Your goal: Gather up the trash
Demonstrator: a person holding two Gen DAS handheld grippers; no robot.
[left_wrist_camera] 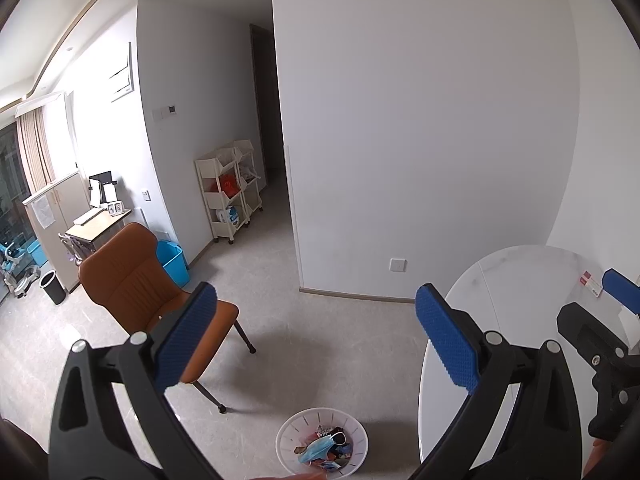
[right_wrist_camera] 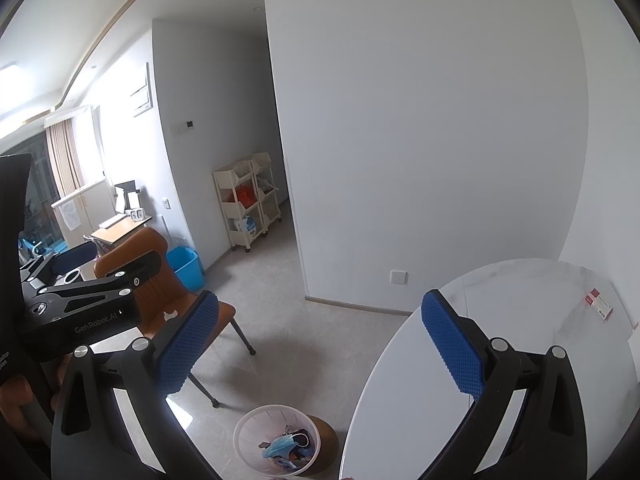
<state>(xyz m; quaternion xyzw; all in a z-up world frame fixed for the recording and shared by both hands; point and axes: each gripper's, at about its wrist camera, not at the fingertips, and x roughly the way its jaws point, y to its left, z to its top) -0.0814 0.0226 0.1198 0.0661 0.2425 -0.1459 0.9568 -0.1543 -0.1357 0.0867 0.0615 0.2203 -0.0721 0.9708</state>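
Observation:
A white slotted trash basket [left_wrist_camera: 288, 432] stands on the floor beside the round white table [left_wrist_camera: 520, 280]; it also shows in the right wrist view [right_wrist_camera: 248, 436]. Inside lie a blue face mask [left_wrist_camera: 320, 449] [right_wrist_camera: 280, 447] and mixed scraps. My left gripper [left_wrist_camera: 316, 340] is open and empty, held high above the basket. My right gripper [right_wrist_camera: 320, 344] is open and empty, above the table edge. A small red and white box [right_wrist_camera: 599, 304] lies on the table at the far right; it also shows in the left wrist view [left_wrist_camera: 591, 283].
An orange chair [left_wrist_camera: 132, 280] stands left of the basket. A blue bin [left_wrist_camera: 173, 262] sits by the wall, a black bin [left_wrist_camera: 53, 287] further left. White storage carts [left_wrist_camera: 232, 192] stand near a hallway. My right gripper shows at the left wrist view's right edge [left_wrist_camera: 600, 344].

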